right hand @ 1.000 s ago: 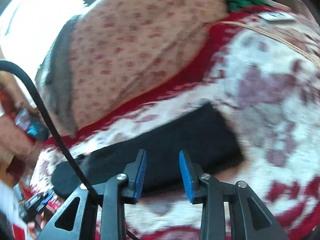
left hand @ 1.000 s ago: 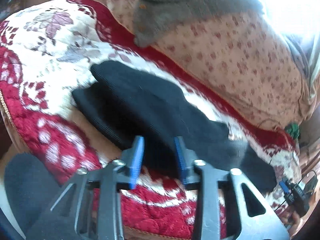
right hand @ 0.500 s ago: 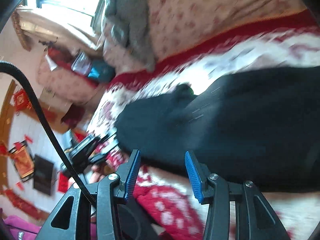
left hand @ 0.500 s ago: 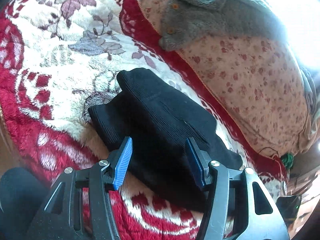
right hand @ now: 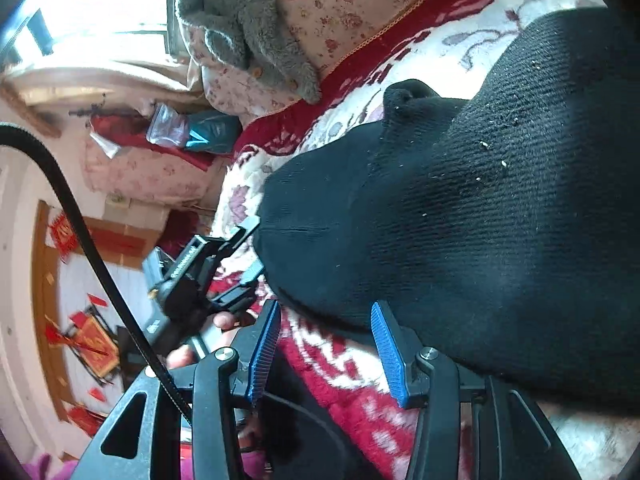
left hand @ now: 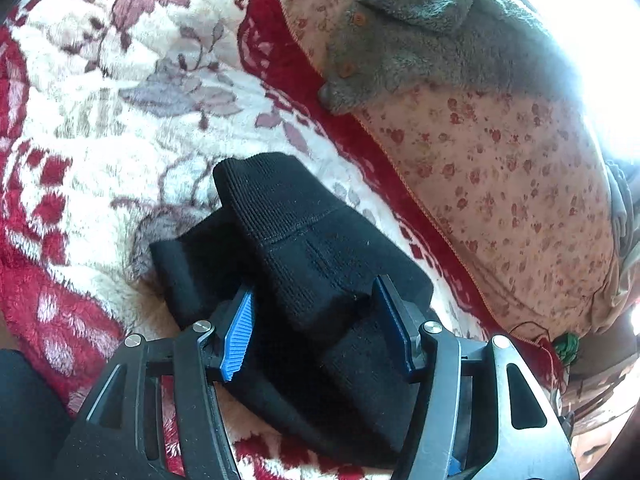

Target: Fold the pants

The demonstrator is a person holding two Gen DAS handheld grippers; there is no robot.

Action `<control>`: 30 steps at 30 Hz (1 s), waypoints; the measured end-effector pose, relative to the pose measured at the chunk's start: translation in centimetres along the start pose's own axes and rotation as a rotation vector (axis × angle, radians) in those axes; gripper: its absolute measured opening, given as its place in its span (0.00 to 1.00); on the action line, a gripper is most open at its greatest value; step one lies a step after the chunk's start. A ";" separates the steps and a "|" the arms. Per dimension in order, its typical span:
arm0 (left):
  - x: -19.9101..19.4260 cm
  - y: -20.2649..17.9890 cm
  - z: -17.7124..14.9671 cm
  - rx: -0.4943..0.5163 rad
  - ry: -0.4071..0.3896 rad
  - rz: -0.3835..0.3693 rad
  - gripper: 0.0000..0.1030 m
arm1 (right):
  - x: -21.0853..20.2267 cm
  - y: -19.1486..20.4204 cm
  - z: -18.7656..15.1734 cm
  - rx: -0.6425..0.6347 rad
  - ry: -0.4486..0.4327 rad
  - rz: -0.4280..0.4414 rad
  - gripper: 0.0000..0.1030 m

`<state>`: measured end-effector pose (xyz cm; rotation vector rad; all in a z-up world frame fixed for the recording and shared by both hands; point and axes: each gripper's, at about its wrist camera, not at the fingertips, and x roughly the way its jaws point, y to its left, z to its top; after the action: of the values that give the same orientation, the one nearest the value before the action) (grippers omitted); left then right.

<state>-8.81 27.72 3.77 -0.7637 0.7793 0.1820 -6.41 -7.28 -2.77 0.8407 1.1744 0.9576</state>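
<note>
The black knit pants [left hand: 304, 264] lie in a folded stack on a red and white floral blanket [left hand: 104, 128]. My left gripper [left hand: 316, 324] is open, its blue pads on either side of the stack's near edge. In the right wrist view the pants [right hand: 480, 208] fill the right half. My right gripper [right hand: 324, 344] is open at the pants' near edge, over the blanket [right hand: 352, 384]. The left gripper [right hand: 212, 272] shows in the right wrist view at the stack's left end.
A grey fleece garment [left hand: 432, 36] lies on a pink flowered cushion [left hand: 500, 184] behind the pants. The blanket's edge drops off at the left. A black cable [right hand: 80, 232] crosses the right wrist view. Room clutter lies beyond the bed.
Both grippers have moved in close to the pants. The left gripper has opened wider and now straddles the stack's edge. The right gripper swung round to the pants' other side.
</note>
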 end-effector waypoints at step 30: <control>0.9 0.3 0.9 -0.062 0.054 -0.084 0.46 | 0.9 -2.3 -0.6 0.285 -0.049 0.094 0.46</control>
<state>-7.77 28.45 3.42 -0.8611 0.7938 0.1113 -6.51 -7.28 -5.29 1.1498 1.2553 0.8514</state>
